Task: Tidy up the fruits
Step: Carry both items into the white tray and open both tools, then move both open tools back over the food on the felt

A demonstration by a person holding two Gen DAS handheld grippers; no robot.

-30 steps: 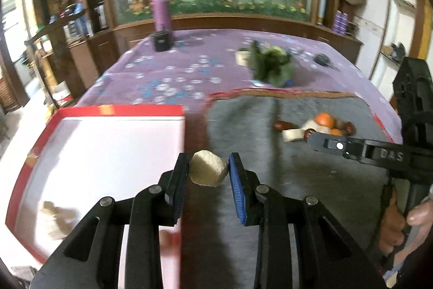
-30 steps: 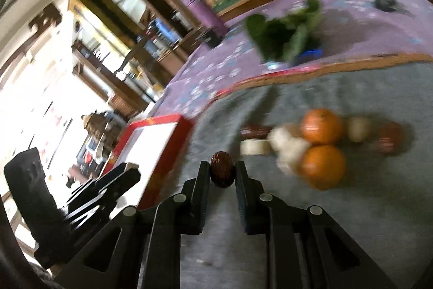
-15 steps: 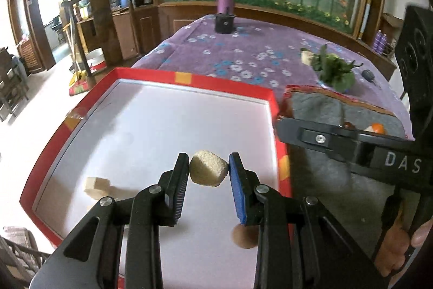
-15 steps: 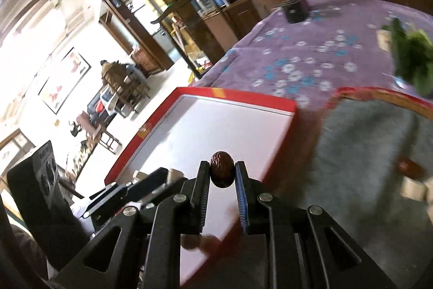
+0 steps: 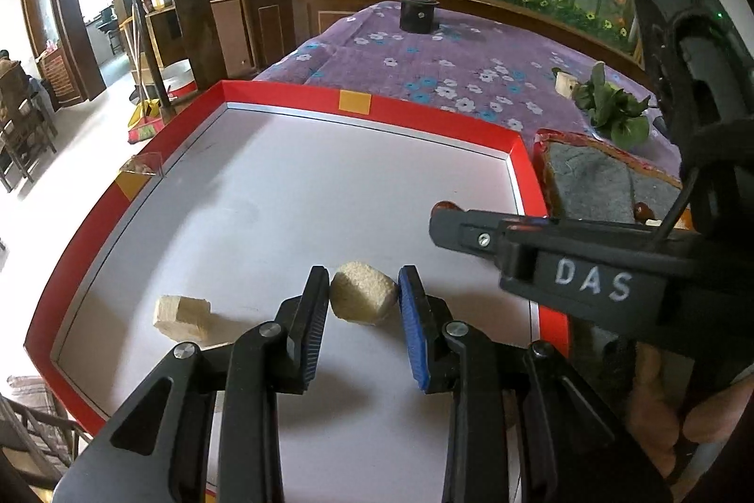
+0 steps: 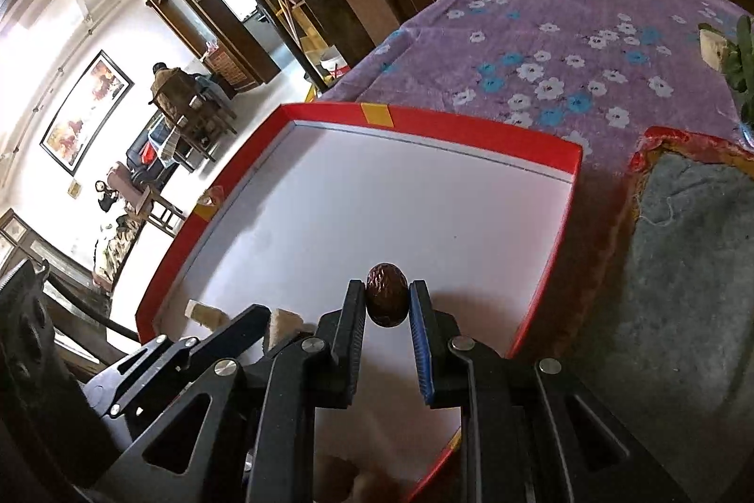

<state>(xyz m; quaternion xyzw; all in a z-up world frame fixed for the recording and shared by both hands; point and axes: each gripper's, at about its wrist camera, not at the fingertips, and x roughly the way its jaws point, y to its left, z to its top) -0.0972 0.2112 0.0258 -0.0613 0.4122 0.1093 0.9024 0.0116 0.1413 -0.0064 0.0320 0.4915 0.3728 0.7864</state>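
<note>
My left gripper [image 5: 363,300] is shut on a pale yellow rough chunk [image 5: 362,298] and holds it over the white floor of the red-rimmed tray [image 5: 424,111], near its front. A second pale chunk [image 5: 183,317] lies on the tray floor to the left. My right gripper [image 6: 387,302] is shut on a dark brown wrinkled date [image 6: 387,294] over the tray's [image 6: 471,121] near right part. The right gripper also shows in the left wrist view [image 5: 542,248], crossing from the right. The left gripper [image 6: 226,342] and both chunks show at lower left in the right wrist view.
The tray lies on a purple flowered cloth [image 5: 424,64]. A grey felt mat with a red edge [image 5: 594,177] lies right of the tray. A purple bottle in a black holder [image 5: 421,1] stands at the back. A leafy green bunch [image 5: 612,111] lies at the far right.
Both grippers have moved left from the grey mat to over the tray, each still holding its piece. The left gripper has come lower and nearer to the chunk lying in the tray.
</note>
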